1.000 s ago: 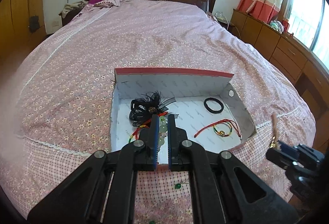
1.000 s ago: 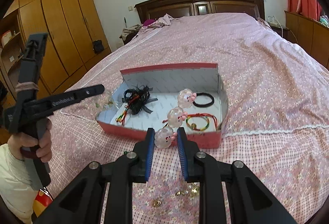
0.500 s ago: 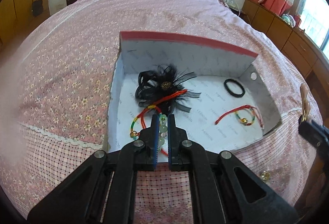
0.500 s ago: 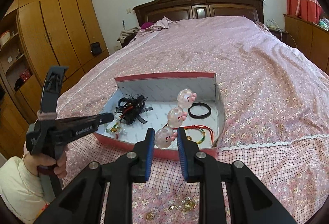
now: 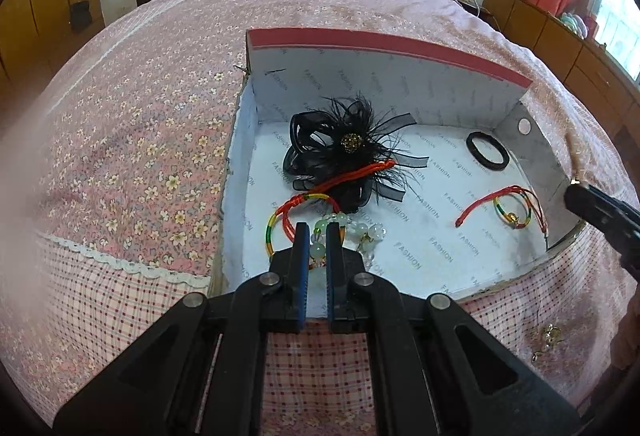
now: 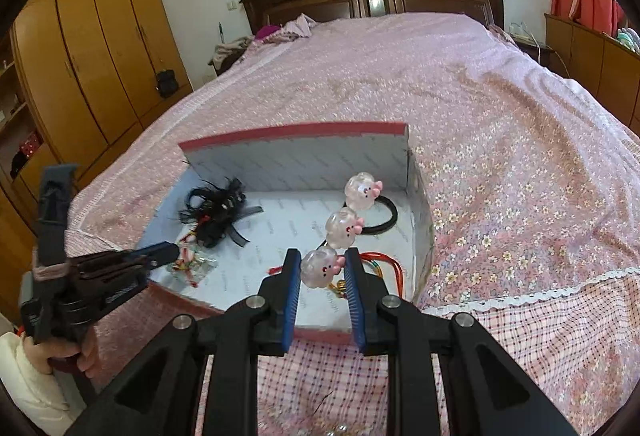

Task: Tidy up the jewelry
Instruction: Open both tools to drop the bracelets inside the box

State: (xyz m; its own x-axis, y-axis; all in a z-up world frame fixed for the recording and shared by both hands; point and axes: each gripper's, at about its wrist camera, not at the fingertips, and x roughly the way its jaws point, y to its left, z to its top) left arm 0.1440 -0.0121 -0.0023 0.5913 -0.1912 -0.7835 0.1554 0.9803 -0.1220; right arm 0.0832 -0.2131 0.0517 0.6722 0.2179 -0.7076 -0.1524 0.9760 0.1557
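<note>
my left gripper [image 5: 317,232] jaws clamped on green beads [image 5: 352,232] over the box [image 5: 384,64], right gripper [image 6: 322,266] pinching pig charms [image 6: 345,222]

The word "FASHION" is repeating in grey print across the box lining [image 5: 420,236], ahead of the left jaws. No other text is showing clearly enough to read.

Left gripper [image 5: 318,232]: black plastic linkage arms, round silver pivot screws, two narrow fingers faced with ribbed blue pads [image 5: 304,276]. Right gripper [image 6: 322,268]: identical construction (blue ribbed pads, four silver screws). Left hand [image 6: 66,350]: bare skin, cream sleeve [image 6: 28,384], wrapped around a black handle with a pinkish band.
</note>
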